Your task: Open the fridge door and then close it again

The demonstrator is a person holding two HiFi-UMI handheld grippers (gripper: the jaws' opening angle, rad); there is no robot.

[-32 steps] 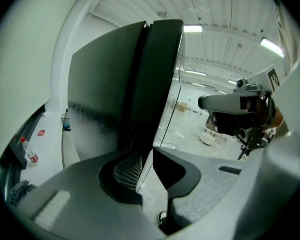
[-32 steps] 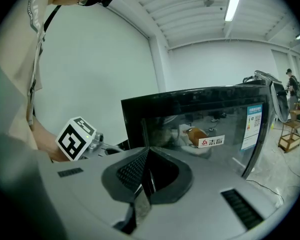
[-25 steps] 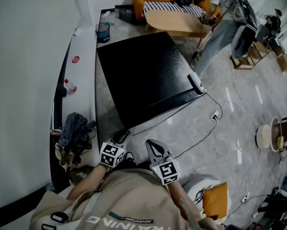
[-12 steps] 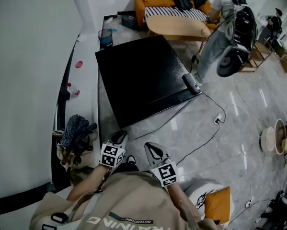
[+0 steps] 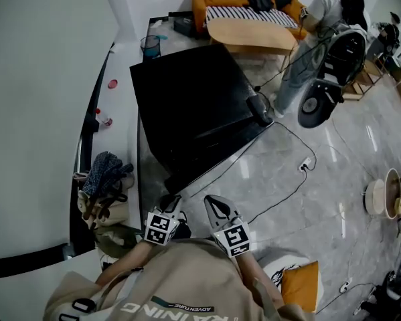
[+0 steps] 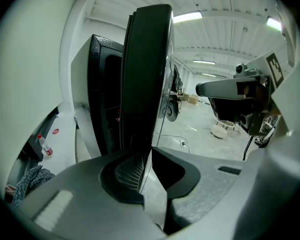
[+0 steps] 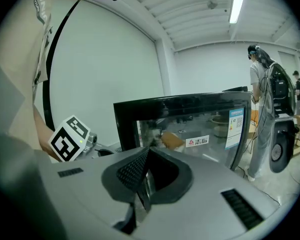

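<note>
Fridge door (image 5: 193,112) standing open, a black-framed glass slab swung out from the black fridge body (image 6: 102,99) by the white wall (image 5: 39,112), over the grey marble floor (image 5: 307,206). Against half a second ago: far corner of the door shifted left and up in the head view, though the whole view shifted too, so real swing hard to separate out; left gripper (image 5: 171,201) lower, nearer the bottom of the view; person (image 5: 323,9) with a backpack beyond the door further round. Left fingers (image 6: 129,169) pressed together with nothing between them, tips right at the door's thin edge, contact not clear. Right gripper (image 5: 212,200) just beside, its fingers (image 7: 132,171) likewise clenched and empty, apart from the glass. Door's lower stretch hidden behind the grippers' own bodies in both gripper views; contents behind the glass lost in reflections. Long axis upright; narrow edge toward the left gripper, glazed face with its labels (image 7: 235,126) toward the right one.
</note>
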